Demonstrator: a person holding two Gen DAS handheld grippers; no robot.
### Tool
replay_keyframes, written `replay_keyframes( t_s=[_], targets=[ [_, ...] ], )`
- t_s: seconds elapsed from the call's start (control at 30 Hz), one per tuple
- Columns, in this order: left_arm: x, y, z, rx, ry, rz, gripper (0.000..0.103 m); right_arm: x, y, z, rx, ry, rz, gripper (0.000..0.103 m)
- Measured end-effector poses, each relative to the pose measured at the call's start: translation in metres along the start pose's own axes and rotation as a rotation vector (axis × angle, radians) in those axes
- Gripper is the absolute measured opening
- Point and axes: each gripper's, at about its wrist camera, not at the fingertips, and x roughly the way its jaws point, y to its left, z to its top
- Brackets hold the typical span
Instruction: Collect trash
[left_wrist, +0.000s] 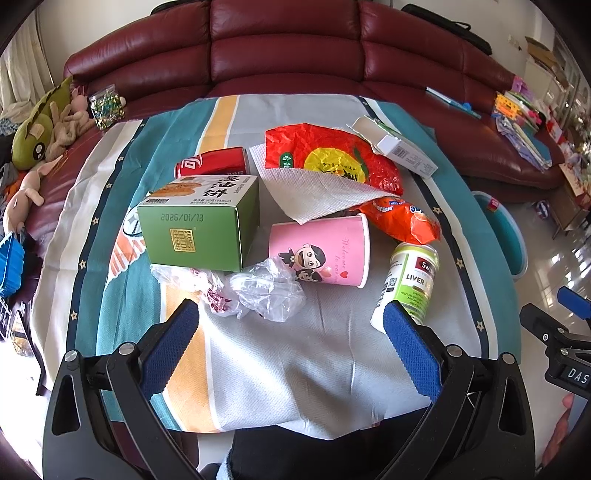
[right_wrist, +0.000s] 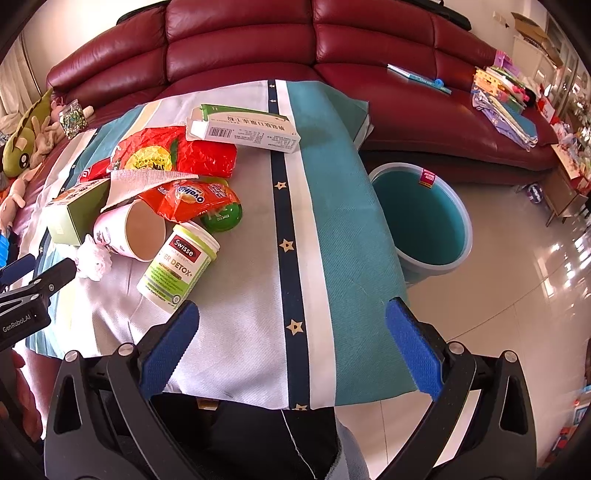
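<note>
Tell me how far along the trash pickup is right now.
Barely started, it seems. Done: nothing visible; the teal bin beside the table looks empty. In hand: nothing; left gripper and right gripper are both open. Left: everything on the cloth, including the crumpled plastic wrap, pink paper cup, Swisse bottle, green box and cola can.

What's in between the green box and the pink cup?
Crumpled clear plastic lies in front of the gap between the green box and pink cup; the gap itself shows bare cloth, in the left wrist view.
</note>
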Motion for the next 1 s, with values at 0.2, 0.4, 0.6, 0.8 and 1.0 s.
replay_keyframes(
  t_s=[0.2,0.4,0.6,0.8,1.0],
  targets=[
    [-0.0001,0.0021,0.001,-0.004,0.005,0.002,0.1,-0.0006,-0.0002,0.0006,0.001,0.001,0.0,0.097],
    [-0.0013,0.0051,-0.0021,-0.004,0.003,0.008,0.1,-0.0011,0.0014,0.0022,-0.005,0.003,-0.002,0.097],
    [0.0012,0.0068,0.0011,-0.009,0.009,0.012,0.1,0.0019,0.0018,0.0016,-0.002,0.012,0.0,0.097],
    [0.0034,0.0083,0.0007,-0.011,0.014,0.015,0.1,0.0053,0.0028,0.0005,-0.003,0.021,0.0,0.097],
    [0.0015,0.0082,-0.0025,0.003,0.008,0.029,0.1,0.0076,0.0036,0.0,-0.002,0.027,0.0,0.097]
  ],
)
